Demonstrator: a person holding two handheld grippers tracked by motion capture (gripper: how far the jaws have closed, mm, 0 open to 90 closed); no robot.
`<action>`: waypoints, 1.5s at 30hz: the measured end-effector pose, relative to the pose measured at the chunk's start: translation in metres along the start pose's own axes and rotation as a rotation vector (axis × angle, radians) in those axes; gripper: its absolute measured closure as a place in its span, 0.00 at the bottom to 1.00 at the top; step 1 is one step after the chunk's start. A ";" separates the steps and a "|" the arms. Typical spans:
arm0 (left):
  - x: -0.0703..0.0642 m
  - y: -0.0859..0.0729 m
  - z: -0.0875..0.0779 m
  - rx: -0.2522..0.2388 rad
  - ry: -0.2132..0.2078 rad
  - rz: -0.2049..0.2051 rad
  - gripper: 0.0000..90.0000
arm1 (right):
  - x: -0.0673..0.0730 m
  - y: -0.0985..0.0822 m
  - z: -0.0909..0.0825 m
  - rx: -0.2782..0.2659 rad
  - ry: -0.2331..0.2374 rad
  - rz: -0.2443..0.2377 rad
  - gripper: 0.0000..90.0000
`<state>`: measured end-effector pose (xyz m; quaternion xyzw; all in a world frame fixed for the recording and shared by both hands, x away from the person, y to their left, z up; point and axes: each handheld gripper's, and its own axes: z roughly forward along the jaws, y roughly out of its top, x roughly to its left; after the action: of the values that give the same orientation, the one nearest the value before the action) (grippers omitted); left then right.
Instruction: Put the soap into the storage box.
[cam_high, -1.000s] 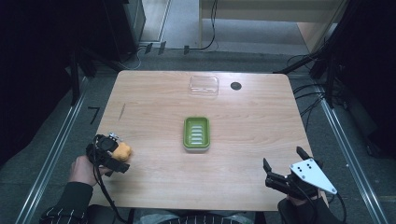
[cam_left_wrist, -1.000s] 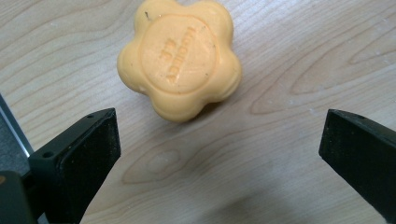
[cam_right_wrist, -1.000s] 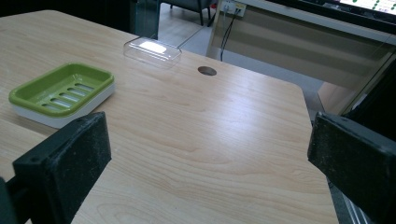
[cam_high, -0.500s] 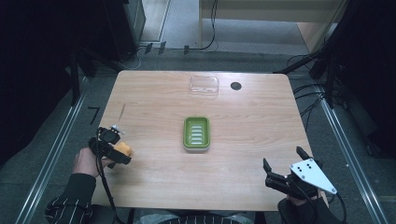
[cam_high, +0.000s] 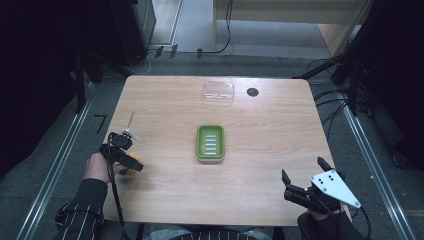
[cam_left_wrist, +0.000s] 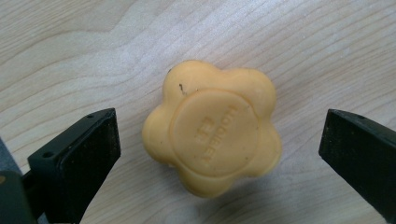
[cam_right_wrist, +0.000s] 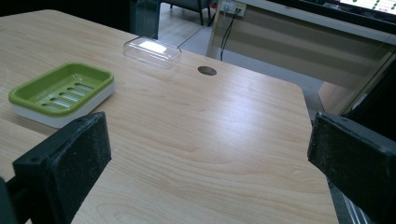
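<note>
Now the left hand-held gripper (cam_left_wrist: 219, 154) has spread, leaving the orange soap (cam_left_wrist: 212, 127) free on the table (cam_high: 165, 100).

I'm looking at a pale wooden desk (cam_high: 280, 130) with rounded corners and a round cable hole (cam_high: 252, 92) near its far edge. Grey floor (cam_high: 190, 22) surrounds it — metal rails (cam_high: 60, 155) run along both sides. Beyond stands a light wooden cabinet (cam_high: 290, 10), cables (cam_high: 227, 30) trailing; the sides are dark.
</note>
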<state>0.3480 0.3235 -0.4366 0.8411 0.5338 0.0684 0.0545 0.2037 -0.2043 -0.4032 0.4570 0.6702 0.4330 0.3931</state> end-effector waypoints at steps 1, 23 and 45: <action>0.000 0.001 0.001 0.002 0.010 0.004 0.00 | 0.000 0.000 0.000 0.001 0.000 0.001 0.00; 0.008 0.007 0.016 0.096 0.014 0.024 0.00 | -0.001 0.000 0.000 0.001 0.001 0.006 0.00; 0.010 0.005 0.018 0.089 -0.010 0.017 0.16 | -0.001 0.000 -0.001 0.000 0.001 0.006 0.00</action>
<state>0.3599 0.3301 -0.4527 0.8473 0.5291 0.0410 0.0192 0.2032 -0.2051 -0.4031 0.4587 0.6689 0.4344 0.3917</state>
